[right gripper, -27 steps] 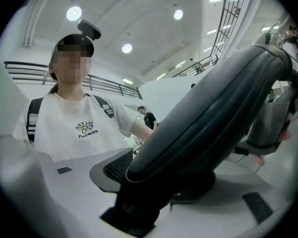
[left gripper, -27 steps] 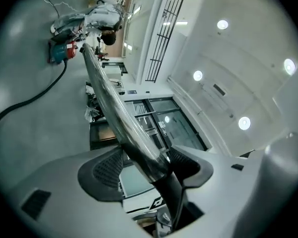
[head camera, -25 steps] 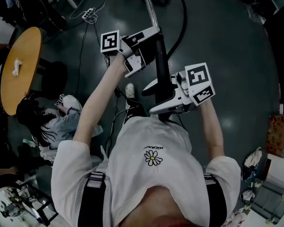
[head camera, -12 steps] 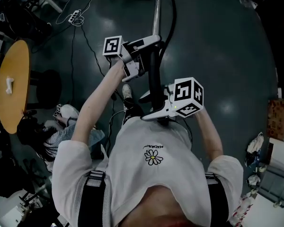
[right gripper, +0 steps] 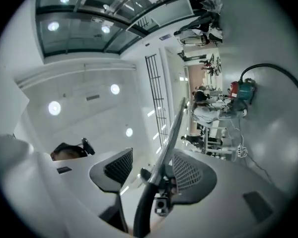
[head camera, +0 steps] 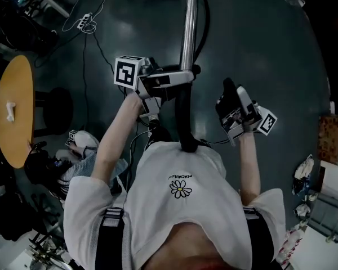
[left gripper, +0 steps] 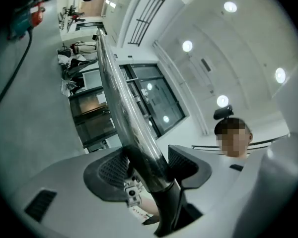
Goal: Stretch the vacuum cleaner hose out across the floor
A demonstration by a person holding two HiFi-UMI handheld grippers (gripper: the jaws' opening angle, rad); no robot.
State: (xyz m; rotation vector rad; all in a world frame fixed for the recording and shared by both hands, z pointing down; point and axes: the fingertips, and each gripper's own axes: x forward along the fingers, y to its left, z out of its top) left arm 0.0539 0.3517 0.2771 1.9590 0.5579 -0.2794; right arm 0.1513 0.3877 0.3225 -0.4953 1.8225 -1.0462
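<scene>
Head view is showing the left claw (head camera: 177, 86) pinching the vacuum cleaner's metal tube (head camera: 187, 32) right where it is meeting the black handle (head camera: 184, 114). Its jaws have just been closing, and in the left gripper view the pads are sitting against both sides of the tube. The right claw (head camera: 235, 97) is hanging beside the handle, apart from it, with its jaws spread and gripping nothing. The black hose (head camera: 207, 21) is arching just beside the tube. In the right gripper view it is looping over the grey floor (right gripper: 278, 133) to the teal-and-red vacuum body (right gripper: 243, 90).
</scene>
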